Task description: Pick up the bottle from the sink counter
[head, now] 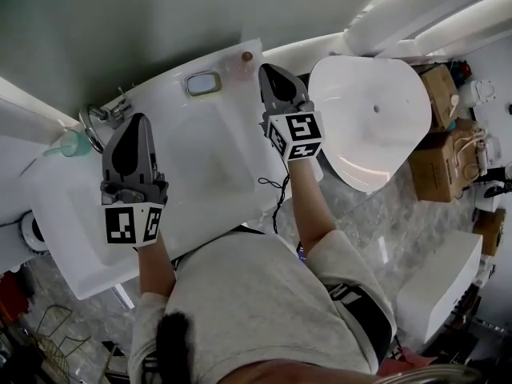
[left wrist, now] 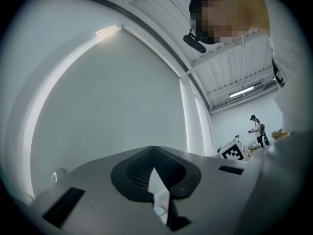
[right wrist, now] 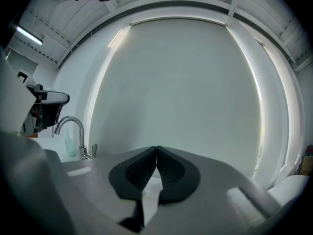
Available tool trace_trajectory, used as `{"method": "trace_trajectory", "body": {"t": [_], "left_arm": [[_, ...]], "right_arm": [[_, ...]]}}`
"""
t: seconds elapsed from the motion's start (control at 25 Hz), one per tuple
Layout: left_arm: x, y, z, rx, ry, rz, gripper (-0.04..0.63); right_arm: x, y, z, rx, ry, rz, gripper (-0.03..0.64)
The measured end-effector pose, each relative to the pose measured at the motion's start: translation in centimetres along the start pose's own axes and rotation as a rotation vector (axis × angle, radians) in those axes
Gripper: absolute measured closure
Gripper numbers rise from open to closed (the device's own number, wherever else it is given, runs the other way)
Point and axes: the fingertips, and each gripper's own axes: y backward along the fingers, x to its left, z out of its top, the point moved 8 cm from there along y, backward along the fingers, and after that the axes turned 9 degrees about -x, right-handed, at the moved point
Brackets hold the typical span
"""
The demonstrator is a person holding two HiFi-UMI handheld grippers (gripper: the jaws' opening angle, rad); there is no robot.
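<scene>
The bottle (head: pixel 242 62) is small and pale with a brown cap. It stands at the back edge of the white sink counter (head: pixel 80 238), next to a grey soap dish (head: pixel 203 83). My right gripper (head: pixel 266 69) hovers just right of the bottle, its tips level with it, shut and holding nothing. My left gripper (head: pixel 138 118) is over the left of the counter near the faucet (head: pixel 100 118), also shut and empty. Both gripper views face a plain pale wall. In them the left gripper (left wrist: pixel 154 150) and the right gripper (right wrist: pixel 157 148) show closed jaws and no bottle.
A teal cup (head: pixel 72 144) stands left of the faucet; both show in the right gripper view, faucet (right wrist: pixel 68 126) and cup (right wrist: pixel 71 146). The basin (head: pixel 210 166) lies between the grippers. A white bowl-shaped fixture (head: pixel 376 118) and cardboard boxes (head: pixel 436 166) sit to the right.
</scene>
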Motion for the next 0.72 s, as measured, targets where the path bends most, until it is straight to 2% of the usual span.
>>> {"method": "trace_trajectory", "body": {"t": [0.08, 0.16, 0.32, 0.72], "left_arm": [[0.0, -0.1, -0.2, 0.007, -0.005, 0.010, 0.588], [-0.2, 0.0, -0.3, 0.015, -0.014, 0.019, 0.588], [-0.6, 0.1, -0.8, 0.028, -0.023, 0.033, 0.588], [-0.7, 0.2, -1.9, 0.068, -0.048, 0.094, 0.588]], "right_arm": [[-0.5, -0.9, -1.2, 0.016, -0.006, 0.015, 0.603], [-1.0, -1.5, -2.4, 0.035, -0.016, 0.030, 0.565], [-1.8, -2.6, -5.0, 0.078, -0.031, 0.051, 0.553], [-3.8, -4.3, -10.1, 0.170, -0.046, 0.037, 0.457]]}}
